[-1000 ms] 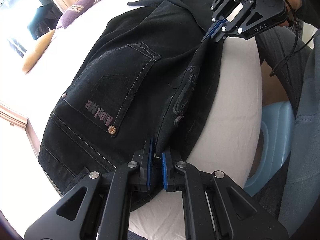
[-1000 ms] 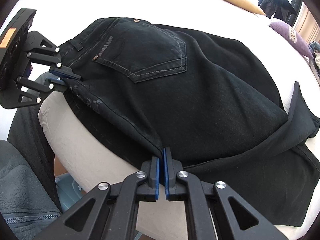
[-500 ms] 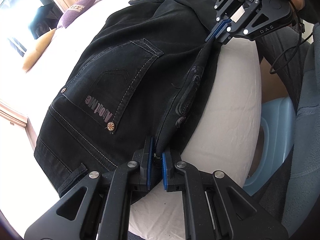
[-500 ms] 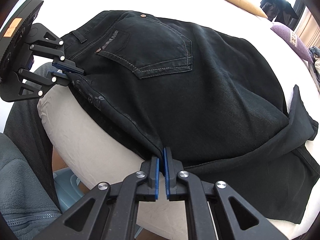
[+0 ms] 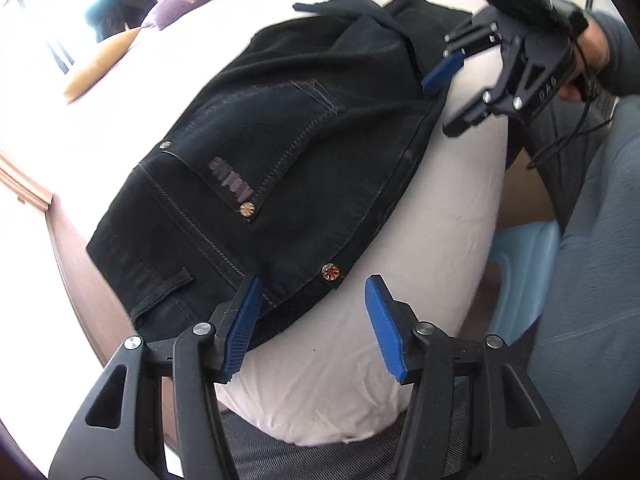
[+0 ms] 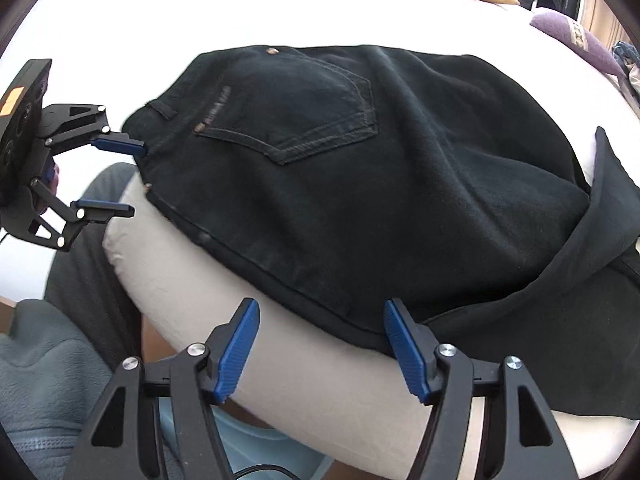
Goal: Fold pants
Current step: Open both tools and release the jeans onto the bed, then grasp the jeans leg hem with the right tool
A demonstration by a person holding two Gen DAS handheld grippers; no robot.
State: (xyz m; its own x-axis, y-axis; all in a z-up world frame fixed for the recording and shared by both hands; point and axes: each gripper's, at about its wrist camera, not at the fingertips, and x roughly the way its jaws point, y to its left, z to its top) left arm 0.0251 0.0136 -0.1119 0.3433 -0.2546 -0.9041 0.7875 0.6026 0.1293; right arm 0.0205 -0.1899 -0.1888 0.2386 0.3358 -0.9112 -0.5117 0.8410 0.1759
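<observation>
The bed, covered in a white sheet, fills most of both views; its rounded edge curves down toward you. The black pants lie flat on it, folded lengthwise, the back pocket facing up, the waistband toward your left side and the legs running away to your right, where a loose flap of leg fabric is turned over on itself. The long folded edge of the pants runs just along the near rim of the mattress.

Your left gripper points down at the waistband corner. Its jaws are opening; the left blue pad sits just over the cloth, the other over bare sheet, and nothing is pinched.

Your right gripper points down at the folded edge further along the leg. Its jaws are opening too; the hem lies between the pads, neither pressing on it.

Smaller items: a rivet by the waistband edge, a purple pillow and a tan pillow at the far side.
</observation>
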